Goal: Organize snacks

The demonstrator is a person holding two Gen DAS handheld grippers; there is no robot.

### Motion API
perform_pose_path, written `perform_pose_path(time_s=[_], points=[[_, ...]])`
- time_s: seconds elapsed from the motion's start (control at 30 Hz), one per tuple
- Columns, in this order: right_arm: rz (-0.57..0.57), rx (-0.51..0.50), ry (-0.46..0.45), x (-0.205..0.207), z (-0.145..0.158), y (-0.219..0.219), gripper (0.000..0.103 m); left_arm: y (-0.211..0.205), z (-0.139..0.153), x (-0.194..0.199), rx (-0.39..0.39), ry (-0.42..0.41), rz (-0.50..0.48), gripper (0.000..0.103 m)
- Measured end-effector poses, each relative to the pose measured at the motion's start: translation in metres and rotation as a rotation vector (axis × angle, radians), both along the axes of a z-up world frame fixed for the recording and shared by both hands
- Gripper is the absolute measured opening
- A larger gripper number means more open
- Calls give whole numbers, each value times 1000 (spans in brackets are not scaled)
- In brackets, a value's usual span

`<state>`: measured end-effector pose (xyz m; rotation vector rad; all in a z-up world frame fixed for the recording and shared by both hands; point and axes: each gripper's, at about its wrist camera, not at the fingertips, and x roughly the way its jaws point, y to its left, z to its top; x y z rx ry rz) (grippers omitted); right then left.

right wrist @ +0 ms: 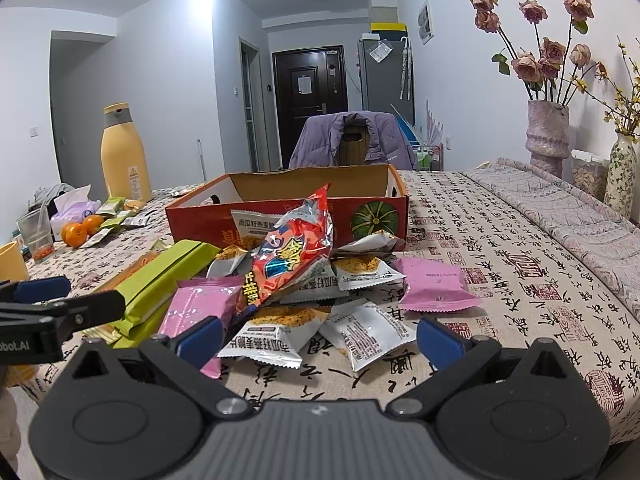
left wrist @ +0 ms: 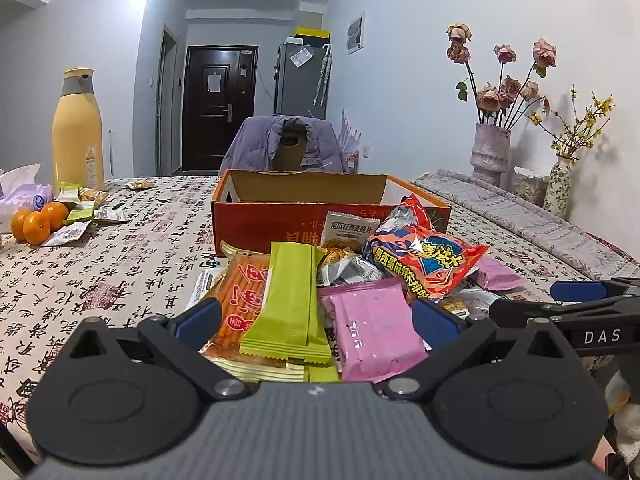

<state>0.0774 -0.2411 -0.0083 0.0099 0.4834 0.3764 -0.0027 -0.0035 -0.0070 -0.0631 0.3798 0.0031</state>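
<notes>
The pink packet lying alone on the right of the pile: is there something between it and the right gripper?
Partly. White snack packets lie just ahead of the right gripper, between its open fingers, while the pink packet sits beyond them, further right. No packet rests on it, so approaching from the right looks clear.

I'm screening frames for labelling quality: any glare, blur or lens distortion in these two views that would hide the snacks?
Left wrist view: strong fisheye bending with dark corners, a blown-out ceiling patch, but the green wrapper stays sharp. Right wrist view: the same curvature, glare at the top edge, foil shine on the red chip bag, print still readable; the open box is evenly lit.
</notes>
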Motion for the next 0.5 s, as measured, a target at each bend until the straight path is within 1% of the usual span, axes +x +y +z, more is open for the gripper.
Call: perform_pose_path(time_s=[0.5], points=[[0,1,0,0,0,0,103,0,2,-2,-3,-2,-1,103]])
